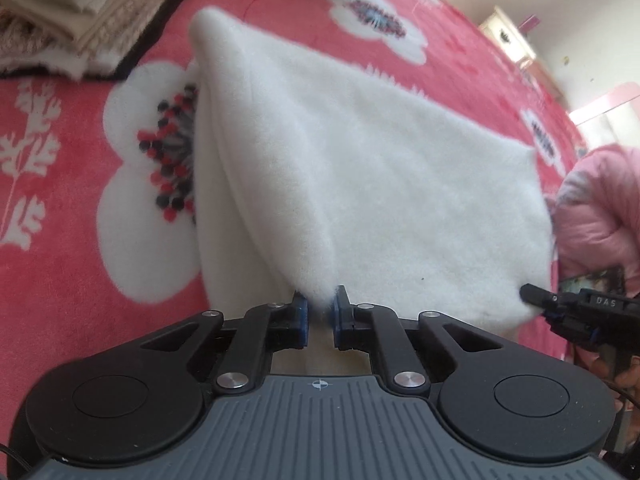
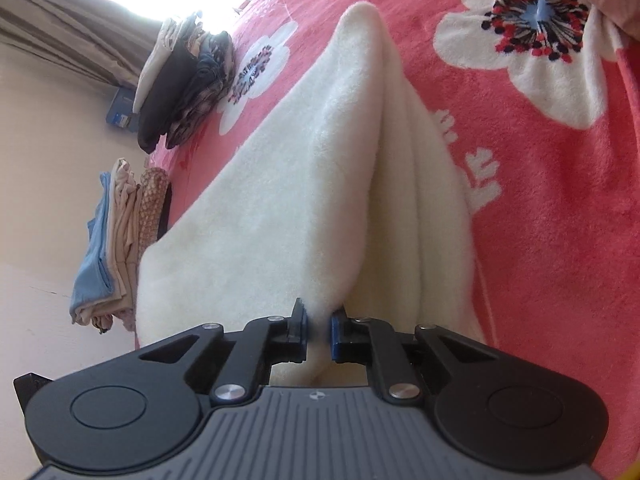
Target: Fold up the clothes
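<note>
Setting: A pink blanket (image 1: 60,288) printed with white flowers covers the surface, and a white fleece (image 1: 380,184) lies across it.
Fleece: Folded in layers, it fills the middle of both wrist views. In the left wrist view a raised fold runs from the near edge toward 11 o'clock. In the right wrist view stacked folds climb toward 12 o'clock and end in a rounded tip.
Left gripper (image 1: 320,312): Clenched on the near edge of the fleece at 6 o'clock. White pile bunches between the blue pads (image 1: 303,314), and the jaws stand nearly closed.
Right gripper (image 2: 319,322): Clamped on the fleece edge at 6 o'clock in its own view, with a pinch of fabric between the jaws. In the left wrist view it shows at 4 o'clock (image 1: 532,294), its black tip pressed into the corner of the fleece.
Sleeve (image 1: 596,216): A pink padded sleeve sits at 3 o'clock in the left wrist view, just behind the right gripper.
Beige pile (image 1: 68,12): Folded beige and cream clothes with a blue piece on top, at 10 o'clock in the left wrist view, well apart from the fleece.
Dark pile (image 2: 188,84): Folded dark and patterned clothes at 10 o'clock in the right wrist view, on the blanket's far edge.
Pale pile (image 2: 120,240): Blue, beige and spotted clothes at 9 o'clock in the right wrist view, just beside the fleece.
</note>
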`<state>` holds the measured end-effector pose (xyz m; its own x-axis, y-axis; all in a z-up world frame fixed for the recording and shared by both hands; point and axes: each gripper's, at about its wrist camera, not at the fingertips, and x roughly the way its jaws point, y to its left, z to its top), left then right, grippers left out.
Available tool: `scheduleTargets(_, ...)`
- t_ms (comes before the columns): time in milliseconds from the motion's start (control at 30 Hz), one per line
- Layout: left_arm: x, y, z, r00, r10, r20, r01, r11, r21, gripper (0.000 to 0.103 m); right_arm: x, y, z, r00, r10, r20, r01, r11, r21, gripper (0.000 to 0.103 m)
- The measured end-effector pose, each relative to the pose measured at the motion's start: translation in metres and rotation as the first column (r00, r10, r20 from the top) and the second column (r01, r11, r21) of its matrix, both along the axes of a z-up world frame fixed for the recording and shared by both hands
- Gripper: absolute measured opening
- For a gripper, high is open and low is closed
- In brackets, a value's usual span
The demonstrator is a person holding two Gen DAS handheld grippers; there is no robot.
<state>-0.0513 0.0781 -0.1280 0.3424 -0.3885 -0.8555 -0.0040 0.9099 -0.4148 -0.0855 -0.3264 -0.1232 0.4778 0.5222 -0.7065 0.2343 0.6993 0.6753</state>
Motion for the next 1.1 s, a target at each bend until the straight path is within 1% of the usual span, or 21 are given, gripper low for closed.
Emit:
scheduleTargets(100, 0.000, -0.002, 0.008, 0.999, -0.018, 0.027, 0.018, 1.000, 0.003, 0.009, -0.003, 0.000, -0.004, 1.000, -0.003, -0.012, 0.003, 1.000, 0.000, 0.012)
scheduleTargets(167, 0.000, 0.000, 0.013, 0.999, -0.022, 0.036, 0.022, 1.000, -0.008, 0.009, -0.005, 0.001, 0.003, 1.000, -0.001, 0.014, 0.001, 1.000, -0.005, 0.012)
scheduleTargets(267, 0.002, -0.007, -0.003, 0.997, -0.075, 0.002, 0.075, 0.996, 0.055, 0.010, -0.003, 0.003, -0.006, 1.000, 0.009, -0.001, -0.009, 0.999, -0.042, 0.012)
scheduleTargets(300, 0.002, -0.011, -0.011, 0.996, -0.093, -0.002, 0.093, 0.992, 0.080, 0.012, -0.002, 0.009, -0.013, 0.999, 0.037, -0.007, -0.038, 0.994, -0.100, 0.012)
scheduleTargets(333, 0.001, -0.015, -0.018, 0.993, -0.115, -0.008, 0.116, 0.987, 0.108, 0.013, -0.001, 0.017, -0.021, 0.997, 0.082, -0.006, -0.081, 0.979, -0.185, 0.012)
scheduleTargets(400, -0.002, -0.023, -0.021, 0.986, -0.164, 0.009, 0.161, 0.974, 0.161, 0.015, -0.001, 0.028, -0.032, 0.991, 0.135, -0.002, -0.131, 0.960, -0.246, 0.012)
scheduleTargets(467, -0.006, -0.025, -0.017, 0.978, -0.206, 0.030, 0.196, 0.962, 0.191, 0.019, -0.002, 0.029, -0.026, 0.988, 0.154, 0.001, -0.148, 0.952, -0.269, 0.012)
scheduleTargets(500, -0.008, -0.023, -0.014, 0.977, -0.213, 0.027, 0.203, 0.959, 0.197, 0.027, -0.003, 0.030, -0.024, 0.987, 0.163, 0.002, -0.156, 0.947, -0.281, 0.014)
scheduleTargets(533, -0.010, -0.020, -0.010, 0.975, -0.219, 0.024, 0.210, 0.957, 0.202, 0.035, -0.004, 0.030, -0.020, 0.985, 0.174, 0.003, -0.165, 0.941, -0.294, 0.021)
scheduleTargets(567, -0.013, -0.014, -0.004, 0.976, -0.216, 0.024, 0.207, 0.957, 0.201, 0.035, -0.006, 0.029, -0.010, 0.982, 0.189, 0.005, -0.178, 0.932, -0.317, 0.026)
scheduleTargets(600, -0.015, -0.009, 0.002, 0.977, -0.213, 0.023, 0.204, 0.958, 0.201, 0.035, -0.009, 0.028, 0.002, 0.979, 0.203, 0.006, -0.187, 0.912, -0.365, 0.037)
scheduleTargets(667, -0.021, 0.001, 0.017, 0.977, -0.207, 0.048, 0.194, 0.961, 0.199, 0.035, -0.014, 0.028, 0.027, 0.971, 0.238, 0.030, -0.198, 0.866, -0.459, 0.039)
scheduleTargets(700, -0.023, 0.005, 0.025, 0.976, -0.205, 0.071, 0.188, 0.962, 0.196, 0.035, -0.016, 0.029, 0.043, 0.962, 0.265, 0.066, -0.200, 0.847, -0.493, 0.038)
scheduleTargets(733, -0.023, 0.006, 0.030, 0.974, -0.207, 0.092, 0.188, 0.966, 0.179, 0.035, -0.016, 0.032, 0.055, 0.951, 0.290, 0.107, -0.199, 0.838, -0.508, 0.038)
scheduleTargets(800, -0.017, 0.000, 0.034, 0.967, -0.217, 0.135, 0.203, 0.973, 0.110, 0.035, -0.010, 0.044, 0.071, 0.921, 0.347, 0.176, -0.214, 0.830, -0.515, 0.035)
scheduleTargets(867, -0.007, -0.016, 0.023, 0.956, -0.236, 0.175, 0.228, 0.972, 0.065, 0.035, 0.003, 0.062, 0.063, 0.887, 0.417, 0.199, -0.268, 0.815, -0.515, 0.034)
scheduleTargets(900, -0.004, -0.028, 0.014, 0.947, -0.269, 0.175, 0.261, 0.963, 0.066, 0.035, 0.009, 0.071, 0.053, 0.872, 0.450, 0.191, -0.301, 0.801, -0.517, 0.032)
scheduleTargets(933, -0.003, -0.040, 0.001, 0.935, -0.320, 0.156, 0.306, 0.946, 0.105, 0.035, 0.013, 0.078, 0.035, 0.863, 0.483, 0.146, -0.345, 0.776, -0.528, 0.030)
scheduleTargets(1000, -0.009, -0.059, -0.029, 0.913, -0.401, 0.069, 0.377, 0.898, 0.228, 0.035, 0.012, 0.083, -0.006, 0.843, 0.533, 0.069, -0.415, 0.727, -0.547, 0.026)
scheduleTargets(1033, -0.012, -0.062, -0.030, 0.906, -0.418, 0.071, 0.390, 0.887, 0.246, 0.035, 0.008, 0.082, -0.022, 0.832, 0.553, 0.043, -0.440, 0.705, -0.555, 0.026)
scheduleTargets(1100, -0.006, -0.062, -0.019, 0.900, -0.431, 0.061, 0.407, 0.882, 0.236, 0.036, 0.004, 0.079, -0.012, 0.807, 0.587, 0.062, -0.454, 0.685, -0.569, 0.025)
